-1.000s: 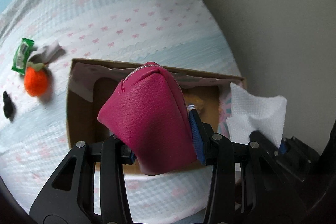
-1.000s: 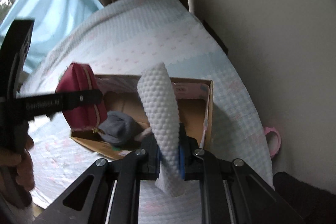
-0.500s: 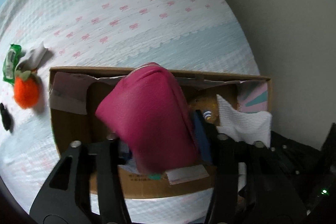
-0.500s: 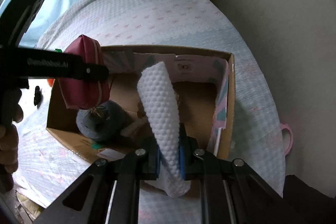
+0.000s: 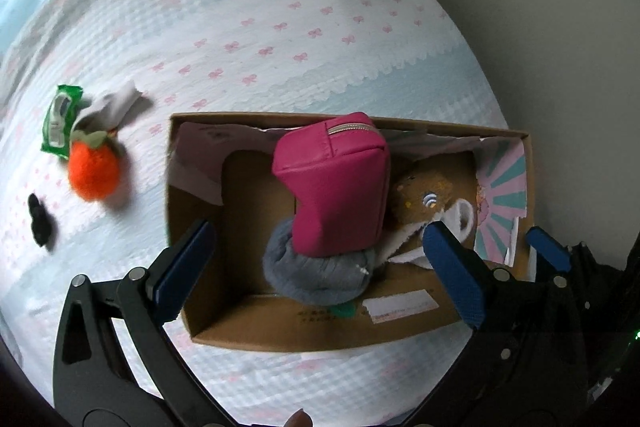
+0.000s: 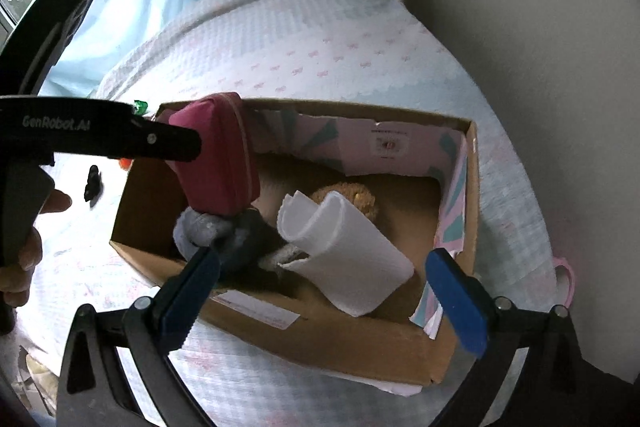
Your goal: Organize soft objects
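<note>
A cardboard box (image 5: pixel 316 335) (image 6: pixel 360 343) sits on the bed. In it a magenta zip pouch (image 5: pixel 336 187) (image 6: pixel 218 163) rests on a grey plush (image 5: pixel 316 275) (image 6: pixel 208 231), beside a brown plush (image 5: pixel 424 199) (image 6: pixel 352 197). A folded white foam sheet (image 6: pixel 344 255) lies in the box's right half. My left gripper (image 5: pixel 320 267) is open above the box, free of the pouch. My right gripper (image 6: pixel 324 287) is open above the box's near wall, free of the sheet.
On the bedspread left of the box lie an orange plush fruit (image 5: pixel 94 167), a grey cloth (image 5: pixel 116 105), a green packet (image 5: pixel 60 119) and a small black item (image 5: pixel 40 219). A wall (image 5: pixel 560 27) runs along the right. A pink ring (image 6: pixel 566 279) lies right of the box.
Both grippers opened. The pouch dropped from my left gripper onto the grey plush, and the foam sheet dropped from my right gripper into the box.
</note>
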`<state>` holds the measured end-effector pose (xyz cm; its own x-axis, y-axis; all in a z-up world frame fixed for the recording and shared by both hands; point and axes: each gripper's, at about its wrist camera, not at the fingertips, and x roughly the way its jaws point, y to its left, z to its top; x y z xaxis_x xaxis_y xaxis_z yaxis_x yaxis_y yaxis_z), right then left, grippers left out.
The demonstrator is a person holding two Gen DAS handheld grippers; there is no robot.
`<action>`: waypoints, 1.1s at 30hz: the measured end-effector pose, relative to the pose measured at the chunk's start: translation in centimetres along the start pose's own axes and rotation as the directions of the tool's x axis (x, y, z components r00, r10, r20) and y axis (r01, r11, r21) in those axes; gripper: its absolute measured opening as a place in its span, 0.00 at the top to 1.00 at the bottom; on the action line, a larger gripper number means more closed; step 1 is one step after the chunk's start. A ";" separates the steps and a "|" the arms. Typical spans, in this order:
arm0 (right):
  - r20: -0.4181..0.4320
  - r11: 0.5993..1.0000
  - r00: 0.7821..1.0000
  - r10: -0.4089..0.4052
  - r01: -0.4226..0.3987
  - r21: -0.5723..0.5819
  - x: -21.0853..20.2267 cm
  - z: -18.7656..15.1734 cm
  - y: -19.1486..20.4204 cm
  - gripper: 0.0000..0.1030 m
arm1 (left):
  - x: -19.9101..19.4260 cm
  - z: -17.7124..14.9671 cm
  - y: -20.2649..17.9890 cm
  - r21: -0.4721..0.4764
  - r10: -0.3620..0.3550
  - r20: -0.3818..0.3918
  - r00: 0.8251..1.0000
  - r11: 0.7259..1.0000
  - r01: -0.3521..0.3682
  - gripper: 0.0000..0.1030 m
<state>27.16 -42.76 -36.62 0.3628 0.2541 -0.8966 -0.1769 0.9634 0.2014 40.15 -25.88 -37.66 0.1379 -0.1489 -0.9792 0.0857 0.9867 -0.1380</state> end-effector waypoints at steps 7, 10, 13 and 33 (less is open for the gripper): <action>0.051 0.999 0.998 -0.039 0.039 -0.002 -3.1 0.0 1.2 0.00 | -3.4 -1.7 0.2 0.014 -0.005 0.060 0.998 1.000 0.004 0.00; 0.084 0.998 0.995 -0.055 0.056 0.000 -5.4 -0.2 2.2 0.00 | -5.7 -2.8 0.5 0.020 -0.014 0.096 0.995 1.000 0.012 0.00; 0.109 0.998 0.992 -0.070 0.070 0.007 -7.4 -0.3 3.1 0.00 | -8.3 -4.2 1.0 0.028 -0.015 0.138 0.990 1.000 0.011 0.00; 0.360 0.986 0.919 -0.162 0.133 0.104 -23.3 -3.8 16.3 0.00 | -27.7 -18.6 10.2 0.045 0.022 0.487 0.873 0.998 -0.050 0.00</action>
<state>12.34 -33.34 -13.99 0.6916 0.1083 -0.7141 -0.0307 0.9922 0.1207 18.85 -10.44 -14.74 0.6027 -0.1404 -0.7855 0.1231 0.9890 -0.0823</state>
